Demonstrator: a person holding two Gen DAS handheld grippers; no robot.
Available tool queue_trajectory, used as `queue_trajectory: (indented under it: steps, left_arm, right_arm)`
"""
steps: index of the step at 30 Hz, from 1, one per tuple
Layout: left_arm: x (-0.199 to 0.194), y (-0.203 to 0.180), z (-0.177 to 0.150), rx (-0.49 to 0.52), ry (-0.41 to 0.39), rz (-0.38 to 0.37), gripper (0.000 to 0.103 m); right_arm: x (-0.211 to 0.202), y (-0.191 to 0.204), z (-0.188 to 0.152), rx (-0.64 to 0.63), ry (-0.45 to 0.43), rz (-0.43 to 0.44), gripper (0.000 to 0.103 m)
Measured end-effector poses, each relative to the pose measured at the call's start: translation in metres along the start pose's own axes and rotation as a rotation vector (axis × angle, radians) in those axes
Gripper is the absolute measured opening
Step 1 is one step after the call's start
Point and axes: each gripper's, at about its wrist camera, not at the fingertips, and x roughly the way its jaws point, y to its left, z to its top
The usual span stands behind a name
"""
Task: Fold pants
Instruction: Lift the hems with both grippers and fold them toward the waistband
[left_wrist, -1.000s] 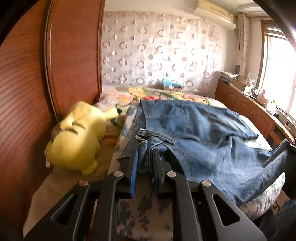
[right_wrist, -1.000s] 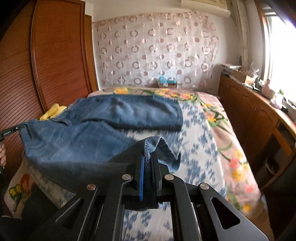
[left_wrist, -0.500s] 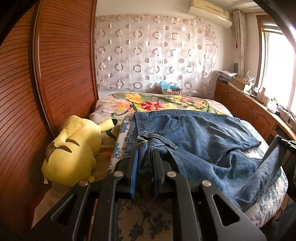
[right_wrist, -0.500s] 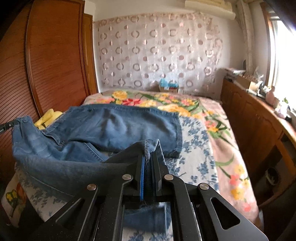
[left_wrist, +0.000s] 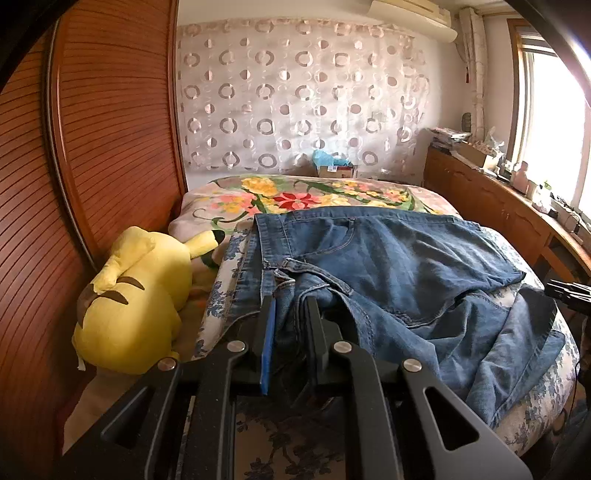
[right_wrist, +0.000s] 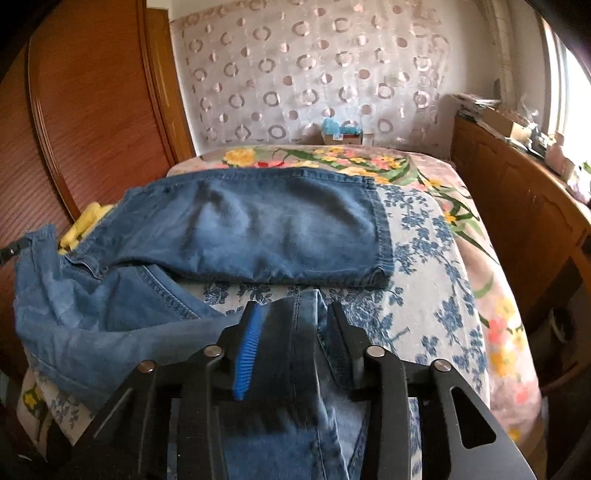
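Blue jeans (left_wrist: 406, 266) lie across the flowered bed (left_wrist: 295, 195), one leg flat at the far side (right_wrist: 277, 225). My left gripper (left_wrist: 290, 306) is shut on the bunched waistband near the bed's left edge. My right gripper (right_wrist: 295, 310) is opening. The near leg's hem hangs loosely between its spread jaws, and the blue pad (right_wrist: 245, 354) stands off the cloth. The right gripper's tip (left_wrist: 569, 291) shows at the right edge of the left wrist view. In the right wrist view the left gripper's tip (right_wrist: 11, 251) holds the waist corner.
A yellow plush toy (left_wrist: 136, 295) lies between the bed and the wooden wardrobe doors (left_wrist: 110, 129) on the left. A low wooden cabinet (right_wrist: 517, 192) with clutter on top runs along the right, under the window. A small box (left_wrist: 332, 168) sits by the curtain.
The right gripper came down toward the bed with the hem and its jaws parted off the cloth. The left hand shifted sideways, still clamped on the waistband.
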Motion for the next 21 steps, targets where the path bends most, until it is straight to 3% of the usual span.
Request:
queue_trajectory:
  steps: [8, 21]
  left_arm:
    - [0.000, -0.004, -0.005, -0.003, 0.001, -0.014, 0.015]
    - [0.003, -0.007, -0.012, -0.004, 0.013, -0.023, 0.016]
  right_arm:
    - [-0.033, -0.001, -0.030, 0.044, 0.034, -0.008, 0.041]
    - [-0.015, 0.002, -0.042, 0.139, 0.094, -0.006, 0.048]
